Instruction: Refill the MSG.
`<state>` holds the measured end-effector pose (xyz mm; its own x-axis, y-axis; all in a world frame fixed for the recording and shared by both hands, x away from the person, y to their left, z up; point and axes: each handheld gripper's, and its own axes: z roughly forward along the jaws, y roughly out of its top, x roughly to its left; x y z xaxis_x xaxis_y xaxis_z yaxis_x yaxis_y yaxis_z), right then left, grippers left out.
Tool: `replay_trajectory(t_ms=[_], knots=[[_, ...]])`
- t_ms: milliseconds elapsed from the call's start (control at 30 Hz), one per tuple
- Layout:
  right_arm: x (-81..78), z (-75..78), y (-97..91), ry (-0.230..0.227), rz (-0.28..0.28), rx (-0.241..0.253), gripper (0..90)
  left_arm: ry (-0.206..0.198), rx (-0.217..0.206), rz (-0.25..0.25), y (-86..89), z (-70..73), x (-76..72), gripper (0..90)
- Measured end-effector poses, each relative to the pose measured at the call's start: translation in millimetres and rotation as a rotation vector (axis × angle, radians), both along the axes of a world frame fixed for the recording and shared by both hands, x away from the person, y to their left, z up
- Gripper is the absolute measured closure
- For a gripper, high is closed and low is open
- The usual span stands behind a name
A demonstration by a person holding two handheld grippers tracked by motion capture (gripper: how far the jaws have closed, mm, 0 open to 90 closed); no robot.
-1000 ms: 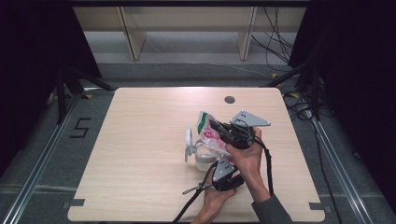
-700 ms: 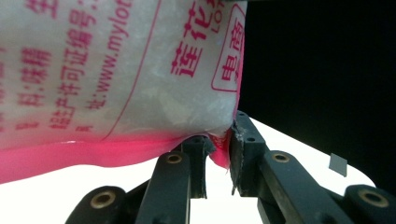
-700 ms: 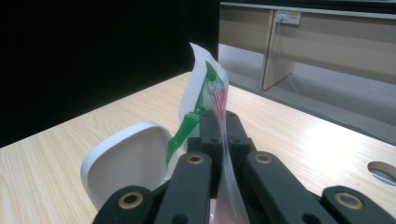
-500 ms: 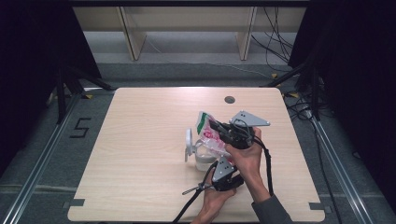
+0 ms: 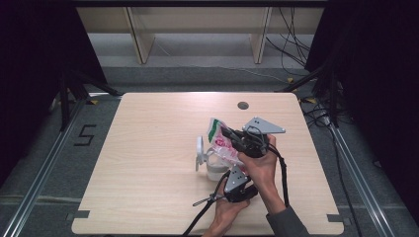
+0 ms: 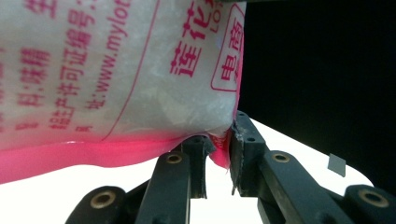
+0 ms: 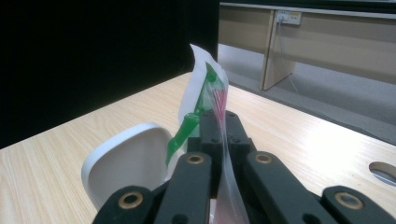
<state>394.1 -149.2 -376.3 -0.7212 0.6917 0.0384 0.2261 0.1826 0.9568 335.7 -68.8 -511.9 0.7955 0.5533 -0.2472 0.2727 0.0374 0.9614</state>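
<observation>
Left claw [image 5: 232, 174] is sitting low near the tabletop's front edge, held in the person's left hand [image 5: 228, 210]; in the left gripper view its two black jaws are pinching the pink bottom seam of the bag [image 6: 116, 79], one corner of the seam caught between the pads. The bag itself is a translucent packet with pink printed characters, filled with white grains, hanging over the jaws in that view.

Moving right: a white lidded container [image 5: 210, 160] is standing on the tabletop [image 5: 148, 148] just left of the bag, its lid flipped up and open toward the left. In the right gripper view the same lid [image 7: 126, 163] is showing its pale inner face, just beside the jaws.

The bag [image 5: 221, 140] is being held tilted above the container, its green-and-white top pointing up and away from the person.

Right claw [image 5: 232, 136] is coming in from the right, held in the right hand [image 5: 262, 165], grey plate [image 5: 263, 125] on top. In the right gripper view its jaws are clamped fully together on the bag's upper film [image 7: 210, 93], green stripe showing just left of the pads.

Farther right and back, a round dark hole [image 5: 242, 105] is sitting in the tabletop.
</observation>
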Motion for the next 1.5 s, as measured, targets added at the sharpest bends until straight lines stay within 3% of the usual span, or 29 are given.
replay_trajectory(t_ms=[67,233,300,633,700,800,933,1000,1067,1100,1133,1200,1267,1300,1367,1467,1500], knots=[[0.4,-0.1,-0.3,-0.02,-0.012,-0.004,90.0,0.003,0.004,0.004,0.4,0.4,-0.5,77.5],[-1.6,0.6,0.6,0.008,-0.006,0.001,90.0,0.007,0.017,0.005,1.2,1.3,-1.2,77.5],[-0.7,0.2,0.8,0.007,-0.002,0.004,90.0,0.001,-0.002,-0.001,-0.1,0.2,-0.1,77.6],[-1.1,0.1,0.4,0.002,-0.009,0.003,90.0,0.007,0.027,0.005,1.1,1.5,-1.2,77.5],[-0.9,0.0,0.5,0.01,-0.007,0.007,90.0,0.001,0.006,0.001,0.1,0.5,-0.5,77.5],[-0.3,0.2,-0.1,-0.002,0.003,0.003,90.0,0.005,0.026,0.007,0.9,1.5,-1.8,77.6],[-2.0,0.2,0.6,0.02,-0.013,0.013,90.0,0.003,0.022,0.003,0.8,1.1,-1.6,77.6],[-0.2,0.3,-0.4,-0.001,0.001,-0.005,90.0,0.003,0.025,0.005,1.0,1.3,-2.1,77.6],[-2.2,0.2,0.8,0.012,-0.015,0.004,90.0,0.002,0.02,0.001,0.8,0.9,-1.4,77.6],[-0.7,0.4,0.0,-0.003,-0.01,-0.018,90.0,0.005,0.019,0.001,0.9,0.9,-1.3,77.6],[-0.8,0.0,0.4,0.015,-0.004,-0.011,90.0,0.0,-0.002,-0.006,0.1,-0.1,-0.4,77.6],[0.4,-0.4,0.0,0.007,-0.002,-0.003,90.0,0.006,0.02,-0.001,0.4,1.1,-1.6,77.7],[0.1,0.3,-0.7,0.008,-0.001,-0.01,90.0,0.003,0.016,-0.001,-0.1,1.3,-1.6,77.6],[1.4,0.1,-1.1,-0.019,-0.001,-0.006,90.0,0.002,0.016,-0.001,0.1,1.5,-1.6,77.6],[-0.6,0.7,-0.4,0.016,0.0,0.007,90.0,0.001,0.014,-0.001,0.2,1.5,-1.6,77.7],[0.4,0.1,0.1,-0.022,-0.015,-0.007,90.0,-0.002,0.0,-0.006,-0.5,-0.1,-0.3,77.7],[0.0,0.0,0.3,-0.013,-0.015,-0.001,90.0,-0.004,0.002,-0.004,-0.5,-0.3,-0.3,77.7]])
